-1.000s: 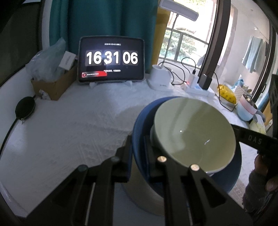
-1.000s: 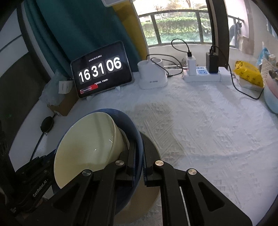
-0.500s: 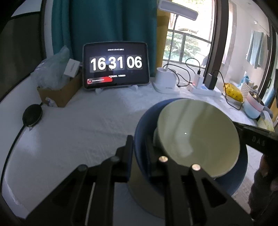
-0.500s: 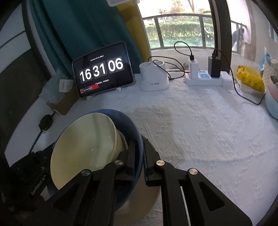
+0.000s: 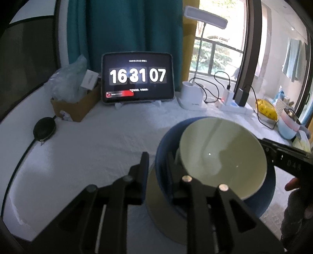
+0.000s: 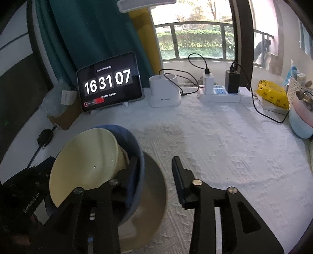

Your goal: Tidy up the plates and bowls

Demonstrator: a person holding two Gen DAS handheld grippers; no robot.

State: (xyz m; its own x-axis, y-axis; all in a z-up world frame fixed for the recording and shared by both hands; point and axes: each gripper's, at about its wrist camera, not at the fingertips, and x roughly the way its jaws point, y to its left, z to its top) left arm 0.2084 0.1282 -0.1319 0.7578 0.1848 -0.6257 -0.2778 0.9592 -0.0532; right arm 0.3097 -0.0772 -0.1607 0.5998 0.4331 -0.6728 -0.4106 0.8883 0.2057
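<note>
Blue bowl, cream bowl nested inside, lower left of the right view, seated on a tan plate. My right gripper has just been opening, jaws clear of the rim. My left gripper has eased slightly, rim between its jaws. Stack reads as delivered; release under way.

A white bumpy cloth covers the worktop. At the top left hangs a dark teal curtain. At the top right a big window lets in daylight, with green bushes behind a railing. A white lamp stands near the middle top.
</note>
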